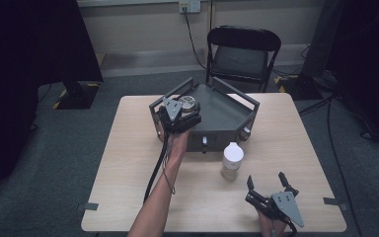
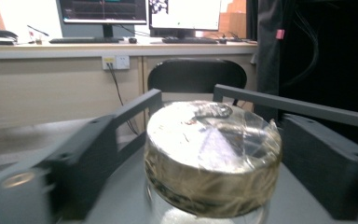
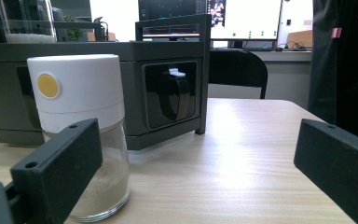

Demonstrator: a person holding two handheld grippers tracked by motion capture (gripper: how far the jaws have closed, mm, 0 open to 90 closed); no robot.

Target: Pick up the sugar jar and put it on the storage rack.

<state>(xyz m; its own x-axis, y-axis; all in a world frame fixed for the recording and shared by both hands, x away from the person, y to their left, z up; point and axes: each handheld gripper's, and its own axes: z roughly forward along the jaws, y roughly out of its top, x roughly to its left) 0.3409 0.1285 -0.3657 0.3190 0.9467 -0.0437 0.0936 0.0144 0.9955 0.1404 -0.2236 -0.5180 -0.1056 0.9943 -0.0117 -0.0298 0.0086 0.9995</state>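
so: left tongs spread around jar on the rack, right tongs waiting spread by the shaker

left gripper (image 1: 186, 109) sits at the near-left corner of the dark rack (image 1: 227, 116), reaching in over its rail. its jaws are spread wide, one on each side of the clear round jar (image 2: 213, 156) without pressing on it, going by the left gripper view, where both black jaws stand off the jar walls. the jar rests on the rack's grey floor, so nothing carries it but the rack. my read: the jar is being set down in this corner and let go. the jar top looks like a clear lid with something shiny on it; contents are tan and stringy, can't say what.

right gripper (image 1: 266, 190) is low at the near-right edge of the table (image 1: 123, 163), jaws spread, nothing between the pads. it points toward the shaker (image 1: 232, 159), a glass body with a white cap and pale powder at the bottom, standing upright on the table just in front of the rack's near wall. in the right gripper view the shaker (image 3: 81, 130) sits just behind the left-hand jaw, not between the two, so no grip. likely parked ready to take the shaker.

farther out: the rack sits at the far middle of the table, and a black folding chair (image 1: 243, 52) stands behind the far edge.
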